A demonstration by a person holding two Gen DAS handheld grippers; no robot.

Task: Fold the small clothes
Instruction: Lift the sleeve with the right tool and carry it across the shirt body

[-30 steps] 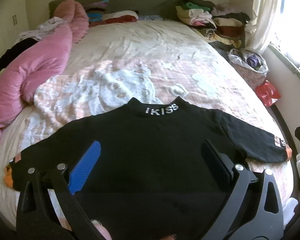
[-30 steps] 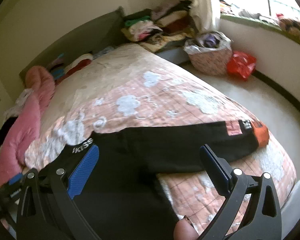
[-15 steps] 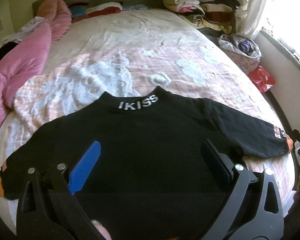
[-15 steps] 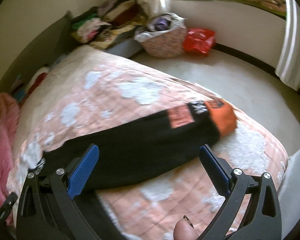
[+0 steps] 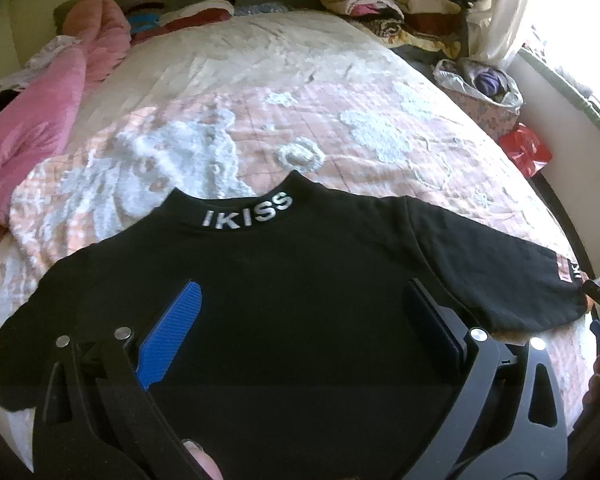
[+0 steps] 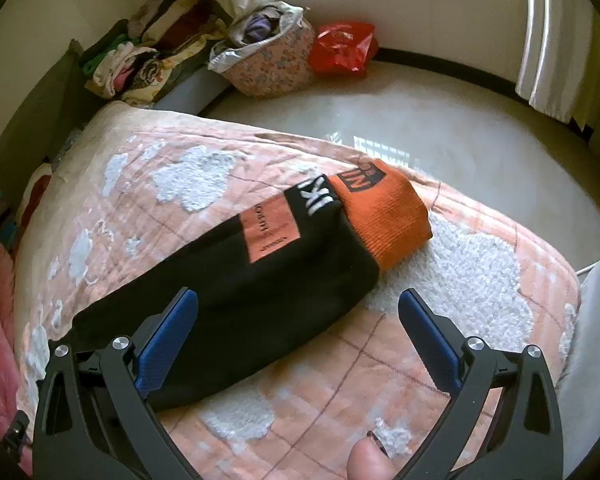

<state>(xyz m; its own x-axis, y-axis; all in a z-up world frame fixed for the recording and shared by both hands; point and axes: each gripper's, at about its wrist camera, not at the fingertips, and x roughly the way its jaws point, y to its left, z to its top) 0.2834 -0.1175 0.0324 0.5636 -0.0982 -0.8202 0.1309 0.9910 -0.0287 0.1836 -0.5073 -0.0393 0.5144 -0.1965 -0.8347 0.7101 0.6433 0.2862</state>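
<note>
Black sweater spread flat at the bed's near edge.
Left wrist view: we hold our left gripper [image 5: 300, 328] wide open above the sweater [image 5: 300, 280] body, gripping nothing. Right wrist view: our right gripper [image 6: 298, 332] gapes wide over the sleeve [image 6: 260, 280], its orange cuff [image 6: 384, 216] near the bed [image 6: 460, 280] corner.

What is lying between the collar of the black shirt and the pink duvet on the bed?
Left wrist view: only the patterned bedspread lies between the IKISS collar of the black shirt and the pink duvet; no other item is there.
</note>
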